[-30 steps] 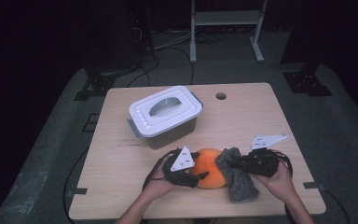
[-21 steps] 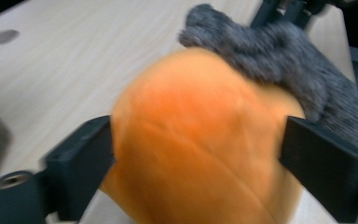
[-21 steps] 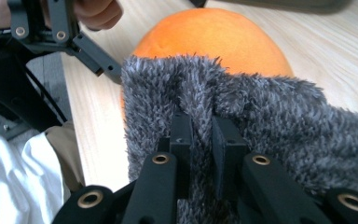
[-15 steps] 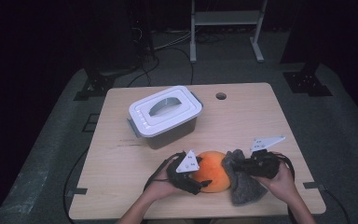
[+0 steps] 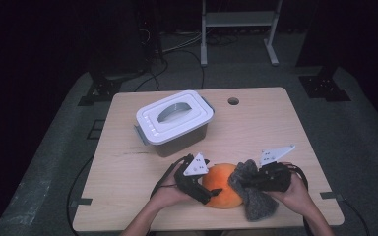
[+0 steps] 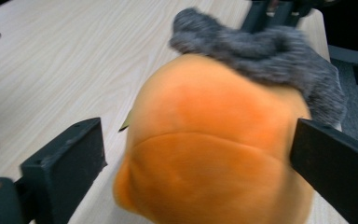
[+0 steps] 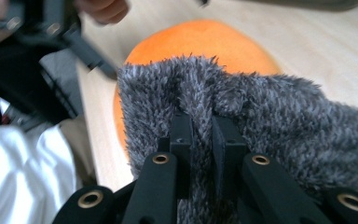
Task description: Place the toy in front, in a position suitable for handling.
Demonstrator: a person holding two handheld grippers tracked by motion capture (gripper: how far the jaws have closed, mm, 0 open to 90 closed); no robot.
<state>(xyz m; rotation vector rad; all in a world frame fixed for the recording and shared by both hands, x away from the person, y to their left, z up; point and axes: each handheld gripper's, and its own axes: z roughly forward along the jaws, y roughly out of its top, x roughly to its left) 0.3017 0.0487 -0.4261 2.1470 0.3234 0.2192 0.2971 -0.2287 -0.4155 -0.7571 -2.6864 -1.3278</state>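
Orange plush ball (image 6: 214,144) lies on the worktop (image 5: 256,123) between the left claw (image 6: 200,163) jaws, which have just been opening wide, releasing it. Right claw (image 7: 200,135) clamps the grey fuzzy cloth (image 7: 279,116) draped beside the ball.

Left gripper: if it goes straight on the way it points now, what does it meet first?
Probably the round orange plush ball. It sits between the open jaws of the left gripper, whose jaws have just been opening. The fuzzy grey cloth lies behind it.
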